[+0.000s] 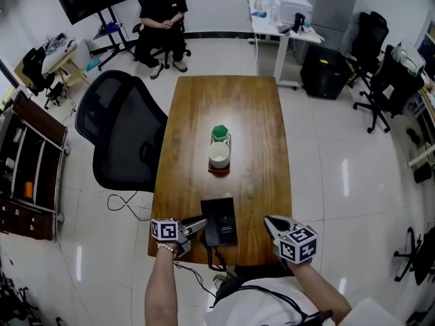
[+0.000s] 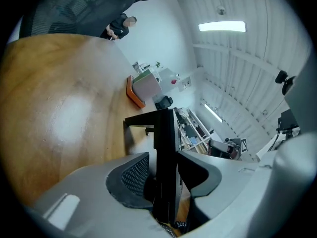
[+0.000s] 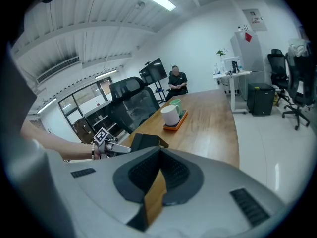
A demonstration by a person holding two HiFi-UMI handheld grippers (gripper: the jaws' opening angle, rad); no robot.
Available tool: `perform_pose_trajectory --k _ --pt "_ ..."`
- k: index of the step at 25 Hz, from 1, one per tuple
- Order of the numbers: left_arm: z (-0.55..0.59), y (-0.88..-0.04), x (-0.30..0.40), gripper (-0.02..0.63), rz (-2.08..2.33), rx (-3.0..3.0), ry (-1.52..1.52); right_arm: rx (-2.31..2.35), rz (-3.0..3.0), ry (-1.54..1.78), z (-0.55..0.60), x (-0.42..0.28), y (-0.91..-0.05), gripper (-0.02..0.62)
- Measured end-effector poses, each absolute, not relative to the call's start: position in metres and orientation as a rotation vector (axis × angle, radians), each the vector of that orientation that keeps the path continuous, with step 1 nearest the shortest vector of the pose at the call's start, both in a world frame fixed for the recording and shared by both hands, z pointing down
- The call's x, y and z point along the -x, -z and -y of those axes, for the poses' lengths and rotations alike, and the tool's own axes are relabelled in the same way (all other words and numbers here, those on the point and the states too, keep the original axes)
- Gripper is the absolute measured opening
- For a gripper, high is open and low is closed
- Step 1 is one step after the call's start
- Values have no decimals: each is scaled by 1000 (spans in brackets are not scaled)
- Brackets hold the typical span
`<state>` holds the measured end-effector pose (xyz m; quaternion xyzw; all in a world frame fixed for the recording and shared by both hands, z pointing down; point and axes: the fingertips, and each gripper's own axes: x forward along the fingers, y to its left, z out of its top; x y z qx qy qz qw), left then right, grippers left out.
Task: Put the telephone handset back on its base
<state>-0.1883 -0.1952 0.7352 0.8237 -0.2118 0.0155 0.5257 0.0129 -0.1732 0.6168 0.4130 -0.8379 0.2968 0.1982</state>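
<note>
A black telephone base sits at the near edge of the wooden table. Its black handset lies along the base's left side. My left gripper reaches in from the left. In the left gripper view the handset stands between the jaws, which are spread wide; the ribbed left pad shows bare beside it with a thin dark gap. My right gripper hovers to the right of the base, apart from it; its jaws meet at the tips with nothing between them.
A white mug and a green cup stand on an orange tray mid-table. The phone's cord hangs over the near edge. A black office chair is at the table's left. A person sits beyond the far end.
</note>
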Motion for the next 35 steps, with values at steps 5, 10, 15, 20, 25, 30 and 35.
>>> perform_pose_trajectory --k 5,10,15,20,25,30,35 --pt "202 -714 216 186 716 -1979 49 -1156 2368 -828 173 -3 -612 0" --pt "180 -662 263 54 1088 -2020 84 -1170 2392 -820 165 7 -602 0" --pt "128 -626 283 0 1346 -1985 20 -1173 2418 -795 147 21 -593 0" --pt "75 -591 272 0 1483 -1956 23 -1160 2441 -774 125 34 -587 0" --pt "39 -583 264 0 1527 -1884 94 -1152 2461 -776 99 48 -579 0" --pt "11 -576 257 0 1532 -1918 40 -1134 2481 -804 62 67 -577 0" --pt "5 -570 254 0 1537 -1975 -8 -1132 2473 -782 37 75 -579 0"
